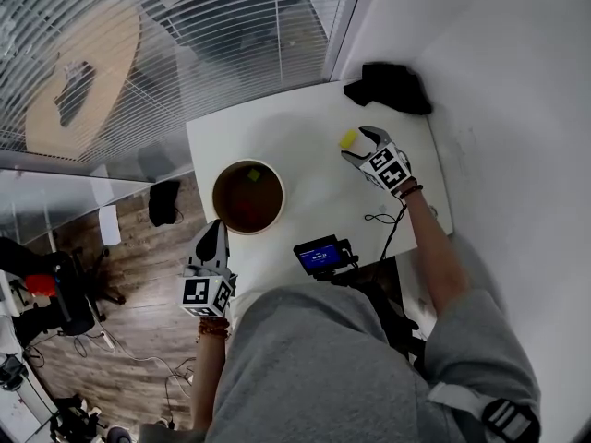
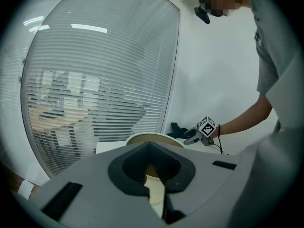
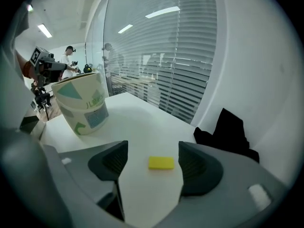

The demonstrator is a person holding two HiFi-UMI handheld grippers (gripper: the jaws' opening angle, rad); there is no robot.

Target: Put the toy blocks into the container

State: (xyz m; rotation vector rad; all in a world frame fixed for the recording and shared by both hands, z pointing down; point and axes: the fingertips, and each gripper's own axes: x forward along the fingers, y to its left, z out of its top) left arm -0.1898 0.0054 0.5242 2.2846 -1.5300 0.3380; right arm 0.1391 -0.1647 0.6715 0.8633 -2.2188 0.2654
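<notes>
Nearest, at the white table's (image 1: 305,127) seven o'clock edge, the left gripper (image 1: 215,225) is hovering with jaws pressed together on nothing, pointing at the paper-cup container (image 3: 80,109), which is holding a yellow-green block (image 1: 253,174). Farther off, at two o'clock, the right gripper (image 3: 149,161) is hanging with jaws spread either side of a yellow block (image 3: 161,163) lying on the table, untouched. Beyond, at one o'clock, a black cloth (image 1: 390,87) is lying.

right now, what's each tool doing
Left tool: closed, at the rim of the container, seemingly empty
Right tool: open, holding nothing; yellow block lies untouched between its jaws
</notes>
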